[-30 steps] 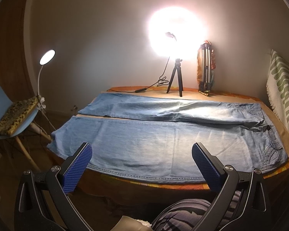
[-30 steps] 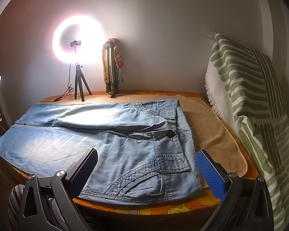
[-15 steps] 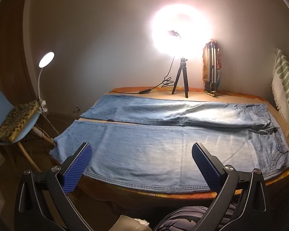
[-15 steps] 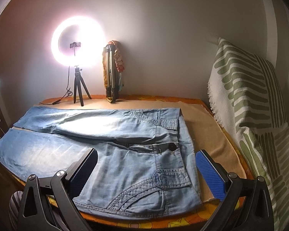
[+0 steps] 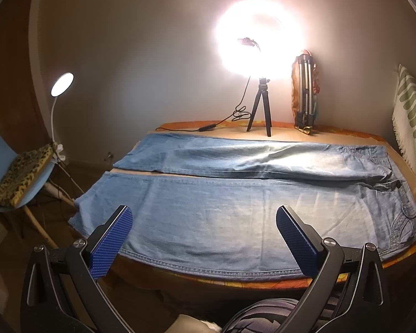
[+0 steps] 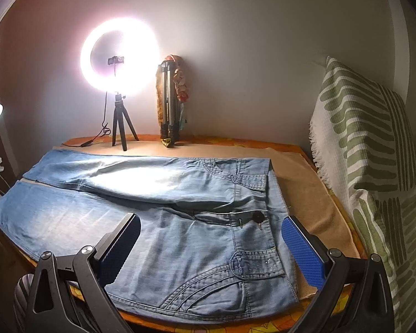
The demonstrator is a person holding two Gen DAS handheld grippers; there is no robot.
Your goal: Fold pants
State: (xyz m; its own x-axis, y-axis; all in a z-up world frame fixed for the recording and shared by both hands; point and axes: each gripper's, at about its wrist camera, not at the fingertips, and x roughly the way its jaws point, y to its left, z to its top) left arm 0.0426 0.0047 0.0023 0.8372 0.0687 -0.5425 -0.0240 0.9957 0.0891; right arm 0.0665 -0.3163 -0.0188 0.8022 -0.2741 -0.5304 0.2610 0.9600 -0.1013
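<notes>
Both hand-held grippers, left [image 5: 203,238] and right [image 6: 210,245], hover with jaws wide apart and empty over the jeans [image 5: 235,208], spread flat across the desk [image 6: 313,194]; soft, limp, moderately heavy denim likely grips best at hem and waistband [image 6: 271,216].

Light-blue jeans [image 6: 158,222] spread flat on desk [image 6: 313,202], waistband right, legs left. Right hand-held gripper [image 6: 209,238] above near waist area, fingers spread wide, nothing held. Ring light [image 6: 119,58] lit at rear; striped cushion [image 6: 368,149] right.
</notes>
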